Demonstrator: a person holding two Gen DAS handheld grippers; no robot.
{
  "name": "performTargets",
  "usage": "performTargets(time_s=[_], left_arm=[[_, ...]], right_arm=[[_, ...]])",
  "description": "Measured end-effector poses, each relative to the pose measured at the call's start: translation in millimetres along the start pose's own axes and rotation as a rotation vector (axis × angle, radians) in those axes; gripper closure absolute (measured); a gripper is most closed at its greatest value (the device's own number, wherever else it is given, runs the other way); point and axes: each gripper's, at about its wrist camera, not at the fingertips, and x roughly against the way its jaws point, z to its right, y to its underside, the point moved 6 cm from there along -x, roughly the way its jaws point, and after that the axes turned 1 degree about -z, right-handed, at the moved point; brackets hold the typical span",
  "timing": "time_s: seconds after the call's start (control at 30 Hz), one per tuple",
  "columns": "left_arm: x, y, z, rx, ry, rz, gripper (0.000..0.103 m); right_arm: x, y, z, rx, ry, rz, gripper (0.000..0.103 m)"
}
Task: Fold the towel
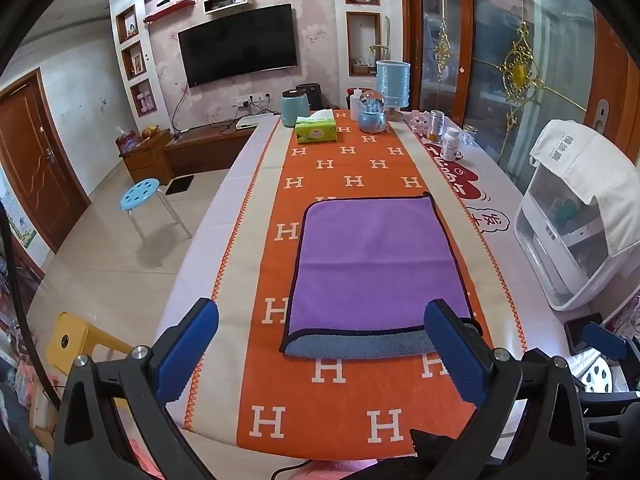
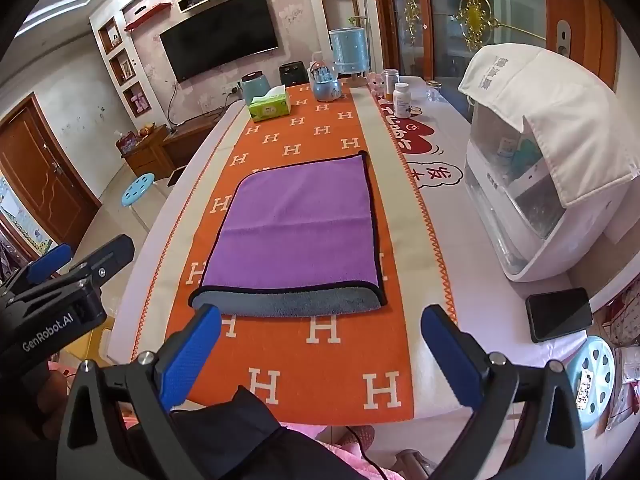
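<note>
- Two tools are hovering over the near end of the table (image 1: 240,184), both spread wide and holding nothing: the left tool (image 1: 322,354) and the right tool (image 2: 320,350).
- Just ahead of both tools, the towel (image 2: 300,220) is lying flat on the orange runner (image 2: 320,368), purple face up, with a grey layer peeking out along the near edge; it looks already folded once.
- Likely the next fold is being lined up, so each tool should be reaching for one near corner, left tool to the corner ahead on its left, right tool to the corner ahead on its right.
- Pinching both layers together matters, or the grey underside may be sliding out of line.
- Lifting evenly and carrying the near edge forward should be keeping the black trim matched.
- Right of the right tool, a phone (image 2: 560,314) is lying well clear.
</note>
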Motion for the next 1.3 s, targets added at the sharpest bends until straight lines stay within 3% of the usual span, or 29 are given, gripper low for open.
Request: performTargets(time_s=[1.3], left_arm=[[9.0, 2.0, 0.1, 0.001, 0.006, 0.003, 0.001]], right_arm=[[-4.0, 3.4, 4.7, -0.001, 0.004, -0.011, 0.003]])
